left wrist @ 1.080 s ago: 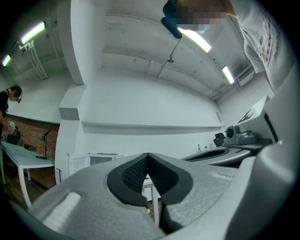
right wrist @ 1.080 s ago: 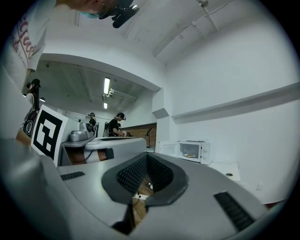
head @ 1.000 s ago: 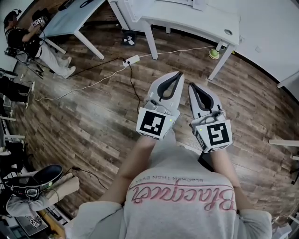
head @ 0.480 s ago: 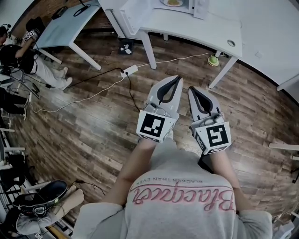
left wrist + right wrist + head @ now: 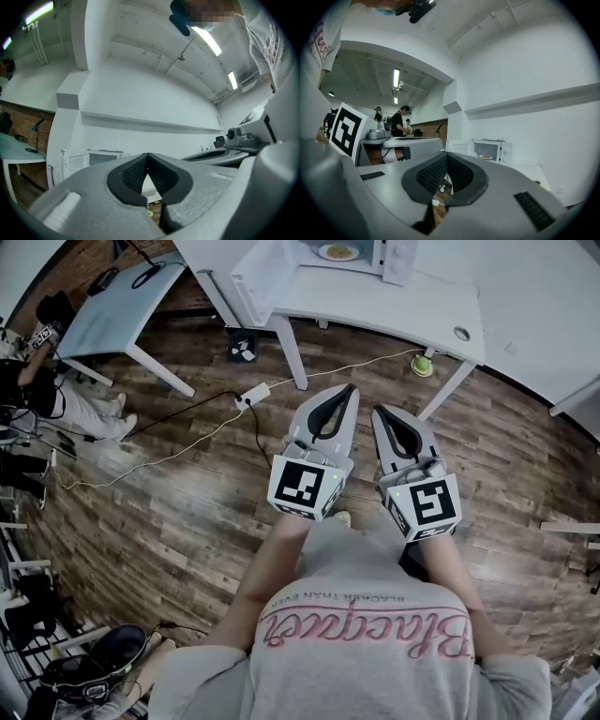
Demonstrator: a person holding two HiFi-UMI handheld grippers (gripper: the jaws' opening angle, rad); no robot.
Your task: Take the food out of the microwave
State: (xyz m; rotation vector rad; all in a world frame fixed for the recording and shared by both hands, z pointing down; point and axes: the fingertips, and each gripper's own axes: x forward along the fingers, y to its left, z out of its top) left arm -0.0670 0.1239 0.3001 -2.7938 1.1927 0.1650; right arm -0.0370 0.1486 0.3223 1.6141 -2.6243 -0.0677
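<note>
Pictured from above: a person in a grey printed T-shirt [image 5: 361,634] stands on wood flooring [image 5: 178,512], w/ the left gripper [image 5: 350,388] and right gripper [image 5: 377,412] held out side by side. Both tools have their jaws pressed together at the tips, w/ nothing between them. Each gripper's own view shows the dark pads meeting at a point. The hands are hidden under the marker cubes.

Ahead, well apart from both tools, the microwave [image 5: 361,254] sits on a white table [image 5: 412,310], its door [image 5: 256,279] swung open to the left. The food [image 5: 338,251], a pale portion on a plate, lies inside the cavity. The head view's top edge cuts off the oven's upper part.

The right gripper view shows the microwave [image 5: 490,151] small but clear, w/ the food [image 5: 486,157] only a speck; what sort of food can't be told. In the left gripper view the microwave [image 5: 103,158] is a white box partly behind the gripper body, cavity not visible.

On the floor: a power strip [image 5: 253,393] w/ cables, and a small round object [image 5: 427,365] by a table leg, too small to identify. At far left another person [image 5: 56,395] is cut off by the frame.
</note>
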